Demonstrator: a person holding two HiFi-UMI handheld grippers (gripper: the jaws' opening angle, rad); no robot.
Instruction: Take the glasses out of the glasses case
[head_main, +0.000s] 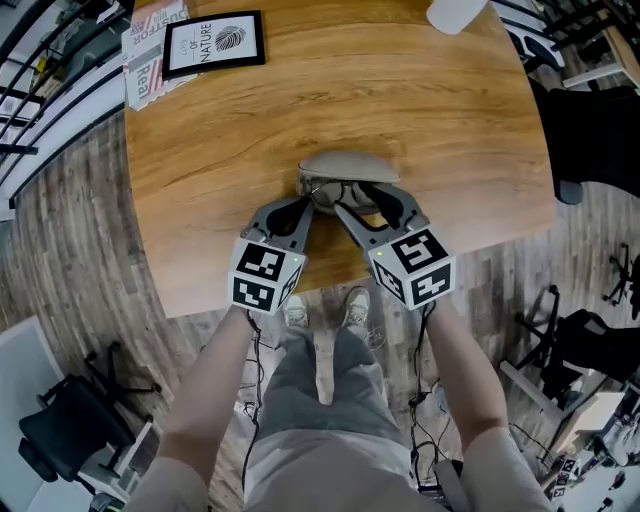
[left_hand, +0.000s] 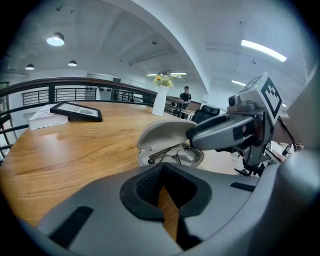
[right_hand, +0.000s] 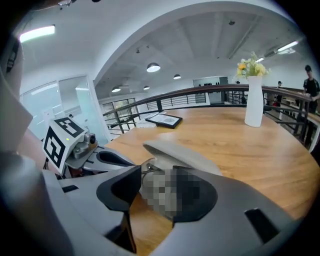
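The grey glasses case (head_main: 348, 165) lies open near the table's front edge, lid (left_hand: 164, 131) tipped up at the back. Thin-rimmed glasses (left_hand: 175, 155) rest in its lower half (head_main: 340, 193). My left gripper (head_main: 297, 207) is just left of the case, jaws open with only bare wood between them (left_hand: 167, 187). My right gripper (head_main: 368, 197) comes in from the right, open, its jaws straddling the near end of the case (right_hand: 180, 152); I see no pad pressing on it. One right finger (left_hand: 220, 135) reaches over the case in the left gripper view.
A framed print (head_main: 213, 43) lies on a book (head_main: 148, 55) at the table's far left. A white vase (right_hand: 254, 100) with flowers stands at the far side. The table's front edge (head_main: 300, 290) is right behind both grippers. Office chairs stand on the floor around.
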